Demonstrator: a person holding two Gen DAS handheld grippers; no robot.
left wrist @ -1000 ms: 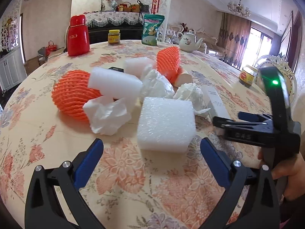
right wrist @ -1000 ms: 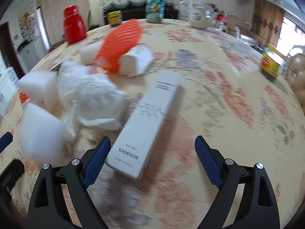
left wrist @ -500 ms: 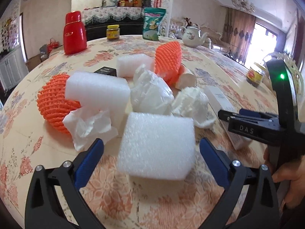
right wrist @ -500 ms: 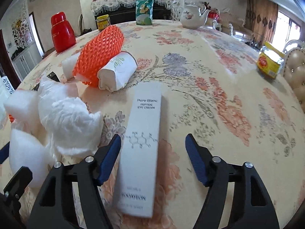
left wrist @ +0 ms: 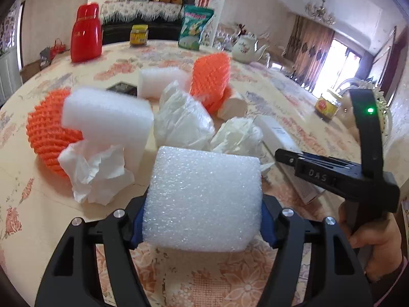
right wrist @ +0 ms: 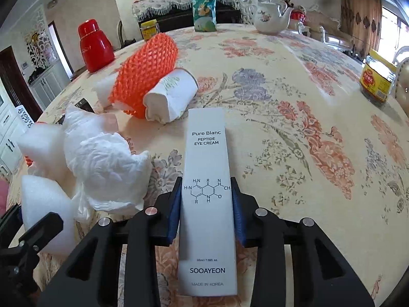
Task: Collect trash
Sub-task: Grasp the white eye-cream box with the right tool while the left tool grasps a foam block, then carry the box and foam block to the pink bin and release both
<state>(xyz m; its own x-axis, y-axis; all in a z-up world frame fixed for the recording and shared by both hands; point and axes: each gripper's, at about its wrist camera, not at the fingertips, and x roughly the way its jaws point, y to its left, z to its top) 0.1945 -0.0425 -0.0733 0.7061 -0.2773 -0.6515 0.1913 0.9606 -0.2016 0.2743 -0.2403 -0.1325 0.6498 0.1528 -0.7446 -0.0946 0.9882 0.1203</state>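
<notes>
- Your left gripper [left wrist: 203,223] has just been closing; its pads now press both sides of the foam block [left wrist: 204,202] on the table [left wrist: 30,179].
- Your right gripper [right wrist: 207,209] has likewise been closing and now clamps the eye cream box [right wrist: 207,197].
- Step: grasp. Next is probably lifting both clear of the tissues [left wrist: 184,120] beyond; no bin is visible.

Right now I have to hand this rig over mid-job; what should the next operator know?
Left gripper: jaws just closed onto the white foam block.
Right gripper: jaws just closed onto the long white eye-cream box.
Both things look still low over the floral table.
Left: orange foam nets, other white foam pieces, crumpled white wrappers, crumpled tissue, paper cup.
No bin in view.
</notes>
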